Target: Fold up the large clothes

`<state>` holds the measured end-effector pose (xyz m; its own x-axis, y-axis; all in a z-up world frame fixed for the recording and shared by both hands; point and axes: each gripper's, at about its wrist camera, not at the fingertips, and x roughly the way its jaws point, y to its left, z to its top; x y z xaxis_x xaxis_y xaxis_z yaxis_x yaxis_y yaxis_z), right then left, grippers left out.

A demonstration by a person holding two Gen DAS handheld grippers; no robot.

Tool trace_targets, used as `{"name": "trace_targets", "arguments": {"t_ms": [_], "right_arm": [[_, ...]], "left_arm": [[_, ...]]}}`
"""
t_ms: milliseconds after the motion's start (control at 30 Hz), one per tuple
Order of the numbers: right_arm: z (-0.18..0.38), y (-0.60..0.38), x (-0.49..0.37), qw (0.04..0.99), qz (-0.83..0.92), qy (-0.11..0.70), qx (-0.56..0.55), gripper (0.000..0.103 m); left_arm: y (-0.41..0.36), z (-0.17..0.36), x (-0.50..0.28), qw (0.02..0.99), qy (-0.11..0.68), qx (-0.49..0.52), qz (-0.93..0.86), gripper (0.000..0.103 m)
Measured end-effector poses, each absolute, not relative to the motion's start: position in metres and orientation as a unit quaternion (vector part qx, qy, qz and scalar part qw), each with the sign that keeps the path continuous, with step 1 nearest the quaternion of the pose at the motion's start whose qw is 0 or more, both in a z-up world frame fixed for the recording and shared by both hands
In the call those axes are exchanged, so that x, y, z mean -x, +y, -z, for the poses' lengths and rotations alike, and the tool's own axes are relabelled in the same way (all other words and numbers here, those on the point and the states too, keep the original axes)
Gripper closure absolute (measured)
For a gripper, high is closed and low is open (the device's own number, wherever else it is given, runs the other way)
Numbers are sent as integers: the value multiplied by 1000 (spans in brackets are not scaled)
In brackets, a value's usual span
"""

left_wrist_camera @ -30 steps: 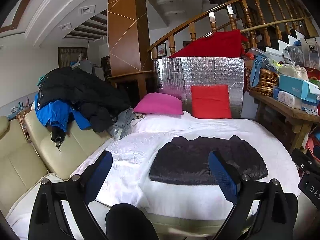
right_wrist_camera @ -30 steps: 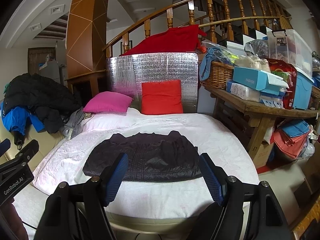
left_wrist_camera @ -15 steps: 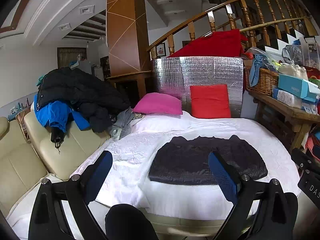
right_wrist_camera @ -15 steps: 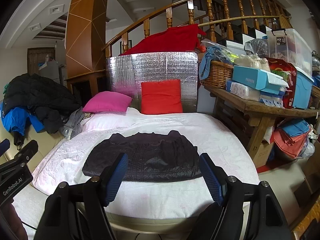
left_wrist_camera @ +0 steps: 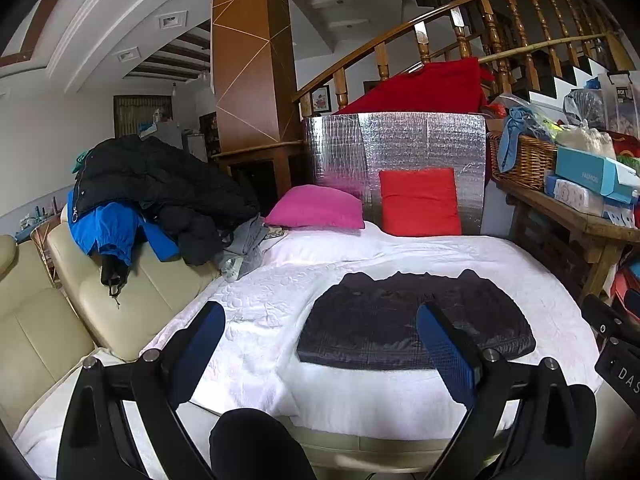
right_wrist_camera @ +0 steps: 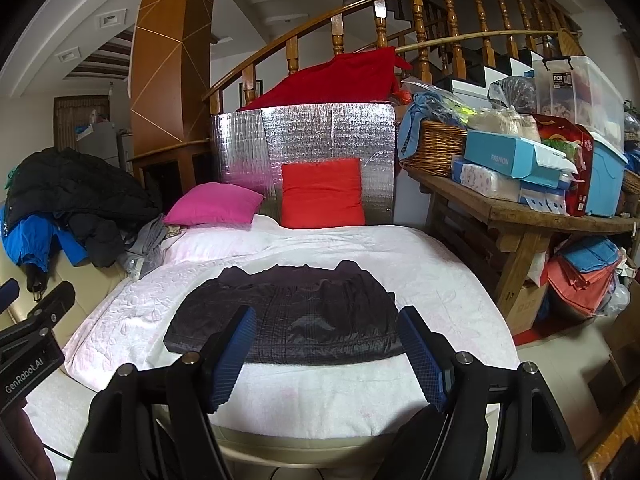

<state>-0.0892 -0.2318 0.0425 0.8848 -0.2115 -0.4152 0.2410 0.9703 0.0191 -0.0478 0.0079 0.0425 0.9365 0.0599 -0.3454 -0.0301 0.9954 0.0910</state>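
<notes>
A dark jacket, already folded into a flat rectangular bundle, is lying on the white quilted cover of a bed in the left wrist view, toward the near edge and a little right of the middle. The left gripper is hovering short of the bed with its blue-padded jaws spread wide and holding nothing; its right finger is overlapping the jacket only in line of sight, not touching it. A pink pillow and a red pillow are leaning at the head of the bed against a silver foil panel. A heap of black and blue coats is sitting on a cream sofa to the left, while a wooden bench to the right is carrying a wicker basket and a blue box. A sliver of the other tool is showing at the right edge.

In the right wrist view, the dark jacket is lying centred near the bed's front edge, its collar end pointing toward the pillows. The right gripper is hanging in front of the white quilted cover, jaws wide apart and empty, framing the jacket's near edge without contact. The red pillow is standing upright just beside the pink pillow.
</notes>
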Motion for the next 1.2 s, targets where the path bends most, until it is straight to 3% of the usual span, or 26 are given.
{"name": "trace_targets", "arguments": {"t_ms": [733,1200], "right_arm": [[-36,-236,82,969,120,216,-30,27],[-24,-246,38,962,133,240,-19,27]], "left_arm": [[10,-36,40,981,188,-30,-30,7],[3,-24,-10,966,249,-10,67,7]]}}
